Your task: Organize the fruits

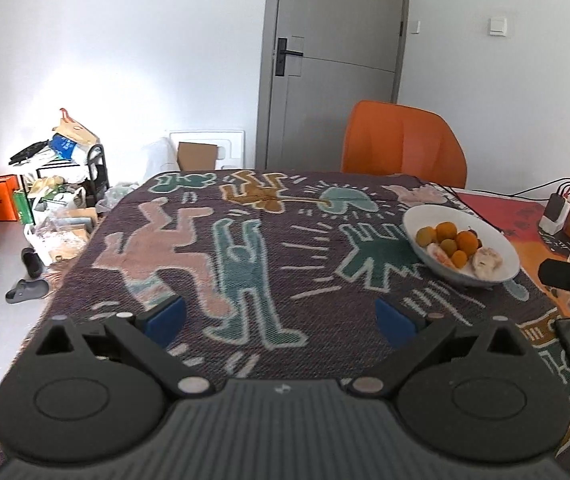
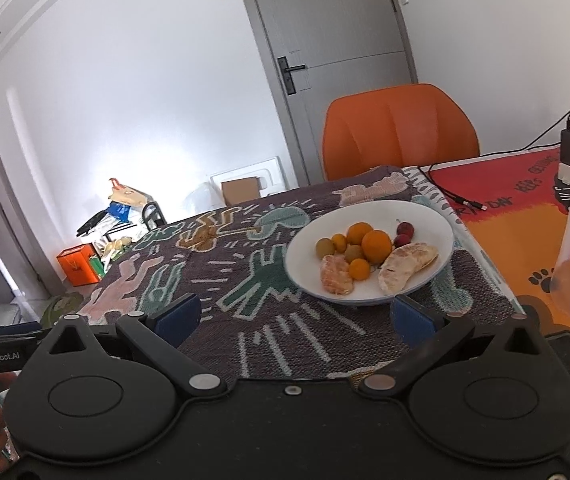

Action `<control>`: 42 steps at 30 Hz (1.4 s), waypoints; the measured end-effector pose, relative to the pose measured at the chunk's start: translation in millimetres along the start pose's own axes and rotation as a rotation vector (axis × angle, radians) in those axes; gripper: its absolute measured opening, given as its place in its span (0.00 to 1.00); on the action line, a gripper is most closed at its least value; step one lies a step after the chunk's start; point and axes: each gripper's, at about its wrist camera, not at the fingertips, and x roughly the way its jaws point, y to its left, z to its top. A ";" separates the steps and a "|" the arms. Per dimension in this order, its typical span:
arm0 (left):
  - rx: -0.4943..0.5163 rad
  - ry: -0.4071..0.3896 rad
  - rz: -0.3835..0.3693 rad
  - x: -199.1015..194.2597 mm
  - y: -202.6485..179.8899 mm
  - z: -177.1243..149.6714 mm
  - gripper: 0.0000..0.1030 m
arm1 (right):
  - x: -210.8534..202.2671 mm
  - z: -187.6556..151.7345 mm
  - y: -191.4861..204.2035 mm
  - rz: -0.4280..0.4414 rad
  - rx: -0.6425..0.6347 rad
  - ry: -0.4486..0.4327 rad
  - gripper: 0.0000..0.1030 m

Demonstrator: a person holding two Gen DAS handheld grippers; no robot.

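Nearest, my right tongs (image 2: 293, 316) gape wide with nothing between the blue pads, and my left tongs (image 1: 281, 316) are equally spread and empty over the patterned woven cloth on the surface (image 1: 245, 280). Just beyond, at twelve o'clock from the right tongs, sits the white ceramic bowl (image 2: 437, 224) of fruit. I judge the small round orange citrus (image 2: 376, 245) firm but rollable, best pinched across its middle; the peeled segment cluster (image 2: 337, 275) looks soft and needs a gentle squeeze.

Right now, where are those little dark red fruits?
In the right wrist view, the two small dark red fruits lie at the far right inside the white bowl, just right of the big orange and behind the peeled pale segment.
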 end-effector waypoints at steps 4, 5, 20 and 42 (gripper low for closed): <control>0.023 0.010 0.017 -7.5 7.5 -5.5 0.97 | -3.3 -6.4 4.3 -0.003 0.002 0.005 1.00; 0.024 0.013 0.021 -9.1 9.2 -7.1 0.97 | -4.6 -8.2 5.3 0.002 -0.003 0.004 1.00; 0.023 0.048 0.010 -22.1 10.4 -21.0 0.97 | -13.6 -25.1 20.9 0.007 -0.036 0.040 1.00; 0.031 0.043 -0.004 -21.8 2.6 -15.4 0.97 | -13.3 -20.7 23.5 0.034 -0.022 0.046 1.00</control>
